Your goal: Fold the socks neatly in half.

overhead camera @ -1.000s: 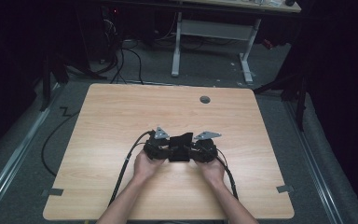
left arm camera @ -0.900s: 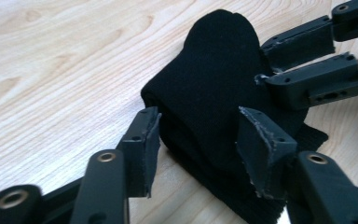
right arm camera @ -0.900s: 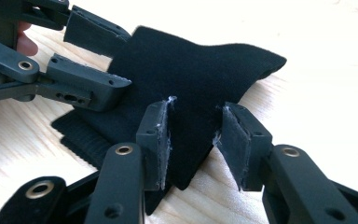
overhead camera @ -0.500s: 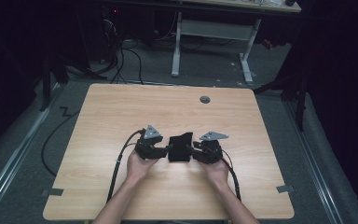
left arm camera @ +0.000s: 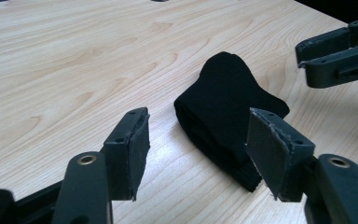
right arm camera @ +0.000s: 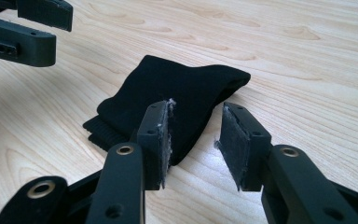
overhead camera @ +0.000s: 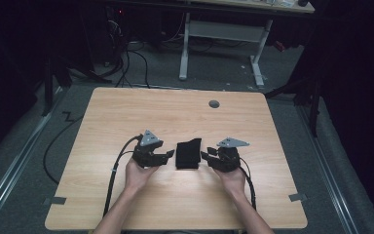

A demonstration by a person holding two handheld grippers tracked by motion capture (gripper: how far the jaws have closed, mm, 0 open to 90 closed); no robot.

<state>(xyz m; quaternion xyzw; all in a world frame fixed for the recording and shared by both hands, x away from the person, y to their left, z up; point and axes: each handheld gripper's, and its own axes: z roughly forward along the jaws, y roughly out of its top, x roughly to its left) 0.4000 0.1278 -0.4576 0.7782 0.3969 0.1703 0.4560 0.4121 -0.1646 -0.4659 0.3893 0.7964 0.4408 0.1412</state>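
Folded black sock (overhead camera: 188,153) lies flat on the wooden table (overhead camera: 126,112), between my two grippers, touching neither. Left gripper (overhead camera: 168,156): jaws spread, just opening, nothing between them. Right gripper (overhead camera: 207,157): jaws parted, empty, sock edge just beyond the pads. Sock's underside and inner fold layers hidden; black-on-black obscures seams.

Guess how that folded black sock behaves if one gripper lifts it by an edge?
The folded black sock is soft knit, so it would likely droop and unfold. It looks light and lies flat on the table, so it shouldn't roll; pushed, it probably bunches rather than slides.
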